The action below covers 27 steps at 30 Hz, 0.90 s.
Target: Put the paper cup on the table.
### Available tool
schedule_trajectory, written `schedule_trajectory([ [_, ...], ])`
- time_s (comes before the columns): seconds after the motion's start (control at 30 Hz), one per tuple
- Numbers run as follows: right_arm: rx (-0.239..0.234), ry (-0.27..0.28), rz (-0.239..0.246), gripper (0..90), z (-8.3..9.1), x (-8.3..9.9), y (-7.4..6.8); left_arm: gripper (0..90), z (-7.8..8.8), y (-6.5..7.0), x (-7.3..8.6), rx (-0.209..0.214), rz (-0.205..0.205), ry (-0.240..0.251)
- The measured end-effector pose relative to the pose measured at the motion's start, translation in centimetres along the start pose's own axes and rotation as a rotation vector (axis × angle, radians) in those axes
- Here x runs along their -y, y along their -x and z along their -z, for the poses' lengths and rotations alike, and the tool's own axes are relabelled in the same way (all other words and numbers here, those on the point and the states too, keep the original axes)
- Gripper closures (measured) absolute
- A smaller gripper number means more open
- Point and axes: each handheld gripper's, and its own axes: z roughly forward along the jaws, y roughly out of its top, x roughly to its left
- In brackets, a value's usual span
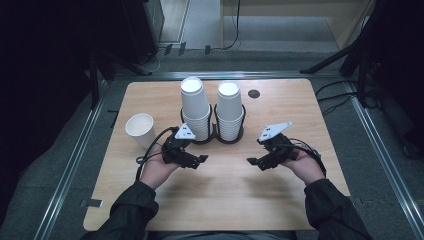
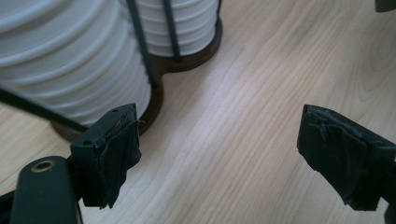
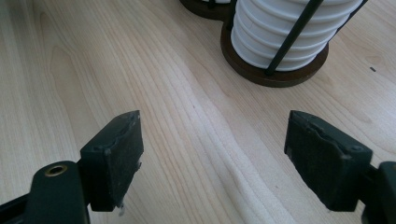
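In the left gripper view the near cup stack (image 2: 70,56) runs off the top and left edges, its upper cups unseen, and the holder base (image 2: 187,58) is partly hidden behind it. In the right gripper view the cup stack (image 3: 289,32) is cut at the top edge

Wooden table (image 1: 225,200) with a round dark grommet (image 1: 254,93) near its far edge.
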Motion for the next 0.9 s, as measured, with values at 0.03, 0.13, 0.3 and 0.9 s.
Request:
schedule_trajectory([
  [0.03, -0.001, -0.002, 0.0, 19.6, 0.0, 0.0, 0.0, 13.4, -0.3, 0.2, -0.1, 0.007, -0.005, -0.006],
  [0.13, 0.0, -0.007, -0.005, 19.6, 0.0, 0.1, -0.2, 13.4, -1.0, 0.7, -0.2, 0.025, -0.019, -0.027],
  [0.3, -0.001, 0.0, -0.017, 19.3, -0.2, 0.1, -0.5, 13.4, -2.0, 1.4, -0.5, 0.054, -0.038, -0.05],
  [0.9, 0.005, 0.001, -0.04, 19.2, -0.1, 0.7, -1.3, 13.4, -3.4, 2.3, -1.4, 0.114, -0.064, -0.094],
])
